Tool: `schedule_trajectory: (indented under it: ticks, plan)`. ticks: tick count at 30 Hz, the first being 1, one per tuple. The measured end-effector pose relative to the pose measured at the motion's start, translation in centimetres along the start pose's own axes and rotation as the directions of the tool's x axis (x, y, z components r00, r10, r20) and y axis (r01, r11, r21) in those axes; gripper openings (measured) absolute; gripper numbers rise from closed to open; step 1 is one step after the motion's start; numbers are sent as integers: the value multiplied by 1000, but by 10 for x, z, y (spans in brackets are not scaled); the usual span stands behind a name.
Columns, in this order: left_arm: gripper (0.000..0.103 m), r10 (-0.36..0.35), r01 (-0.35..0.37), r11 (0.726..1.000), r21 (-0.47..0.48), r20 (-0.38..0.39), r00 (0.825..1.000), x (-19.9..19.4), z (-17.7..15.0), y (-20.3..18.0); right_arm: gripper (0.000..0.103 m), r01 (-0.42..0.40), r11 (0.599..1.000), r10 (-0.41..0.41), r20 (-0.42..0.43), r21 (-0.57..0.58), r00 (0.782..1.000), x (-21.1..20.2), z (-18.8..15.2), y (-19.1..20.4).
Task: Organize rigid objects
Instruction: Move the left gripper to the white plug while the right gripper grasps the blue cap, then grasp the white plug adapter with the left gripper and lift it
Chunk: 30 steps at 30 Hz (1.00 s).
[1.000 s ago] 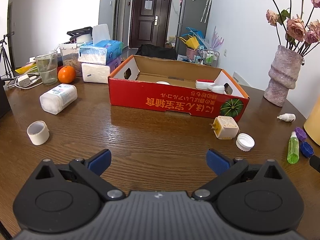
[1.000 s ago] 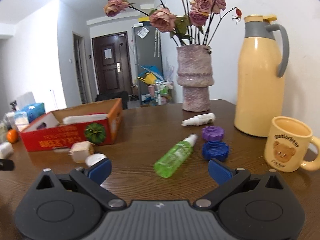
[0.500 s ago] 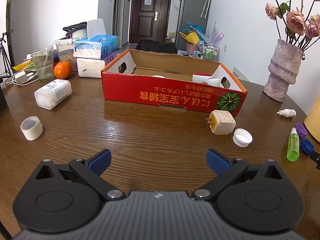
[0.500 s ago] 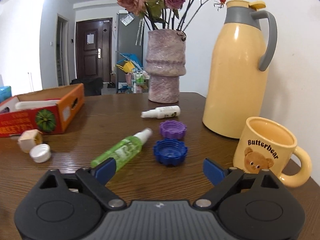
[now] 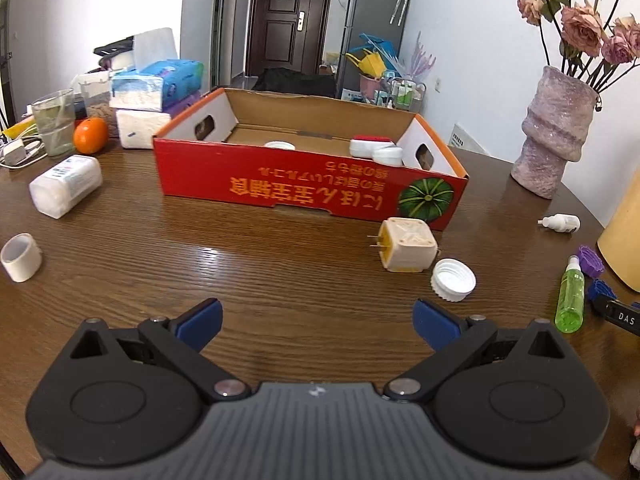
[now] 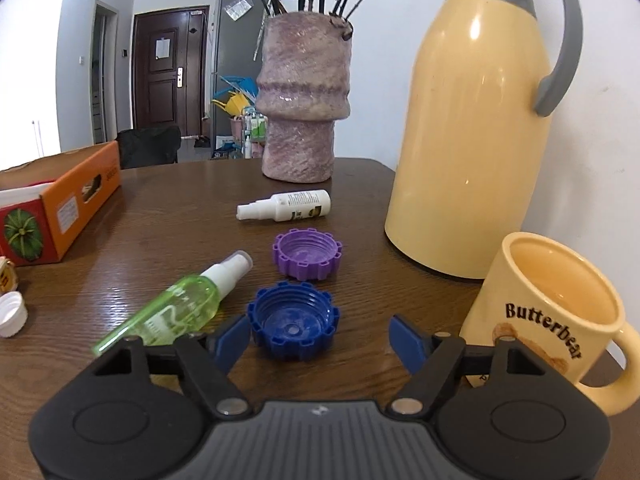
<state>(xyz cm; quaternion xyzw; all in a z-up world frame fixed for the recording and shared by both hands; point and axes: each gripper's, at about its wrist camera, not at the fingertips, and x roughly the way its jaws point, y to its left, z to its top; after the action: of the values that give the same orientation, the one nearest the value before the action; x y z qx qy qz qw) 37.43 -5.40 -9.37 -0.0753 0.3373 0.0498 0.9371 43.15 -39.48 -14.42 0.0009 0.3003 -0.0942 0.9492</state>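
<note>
My right gripper [image 6: 320,340] is open, low over the table, its fingers just short of a blue ridged cap [image 6: 293,320] that lies open side up. A purple cap [image 6: 307,253], a green spray bottle [image 6: 188,306] and a white spray bottle [image 6: 286,211] lie close by. My left gripper [image 5: 318,322] is open and empty above bare table. Ahead of it stand a red cardboard box [image 5: 312,184] holding a few white items, a cream plug adapter [image 5: 406,245] and a white cap [image 5: 453,280].
A yellow thermos [image 6: 476,128], a Butterbear mug [image 6: 560,320] and a purple vase [image 6: 302,100] stand on the right. On the left are a white jar [image 5: 66,186], a tape roll [image 5: 20,258], an orange [image 5: 91,135], a glass [image 5: 54,122] and tissue packs [image 5: 154,88].
My right gripper has moved forward and lower toward the blue cap, which now sits at its fingertips. My left gripper has drifted slightly; both stay open.
</note>
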Motion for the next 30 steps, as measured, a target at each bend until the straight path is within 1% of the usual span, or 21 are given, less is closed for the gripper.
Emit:
schedule_trajectory:
  ticks: [1, 3, 4, 5, 9, 13, 19, 24, 27, 30]
  plan:
    - [103, -1, 1, 1000, 0, 1, 1000, 2, 1, -3, 70, -5, 1000, 5, -9, 4, 1000, 3, 1, -1]
    - [103, 2, -2, 1000, 5, 3, 1000, 5, 4, -9, 59, -19, 1000, 19, -28, 10, 999, 10, 3, -2]
    - [103, 2, -2, 1000, 7, 7, 1000, 7, 5, -12, 55, -24, 1000, 24, -40, 11, 999, 13, 4, -3]
    - [103, 1, -1, 1000, 8, 9, 1000, 9, 6, -15, 45, -35, 999, 35, -53, 10, 998, 16, 5, -3]
    - [103, -2, 2, 1000, 12, 10, 1000, 19, 12, -27, 45, -59, 998, 58, -46, -7, 997, 16, 6, 1]
    - [103, 7, -7, 1000, 6, 9, 1000, 34, 20, -39, 45, -55, 998, 55, -7, -19, 998, 10, 6, 5]
    - [103, 29, -29, 1000, -3, -7, 1000, 61, 30, -55, 45, -50, 999, 50, 36, -5, 998, 3, 7, 4]
    - [103, 46, -46, 999, -3, -26, 999, 82, 34, -64, 45, -58, 998, 57, 57, 8, 997, 0, 7, 5]
    - [103, 65, -65, 998, -2, -18, 998, 90, 38, -69, 45, -64, 998, 63, 66, 8, 996, 0, 7, 7]
    - [103, 67, -67, 998, 4, -16, 998, 97, 41, -73, 45, -71, 997, 71, 66, 4, 995, -1, 7, 9]
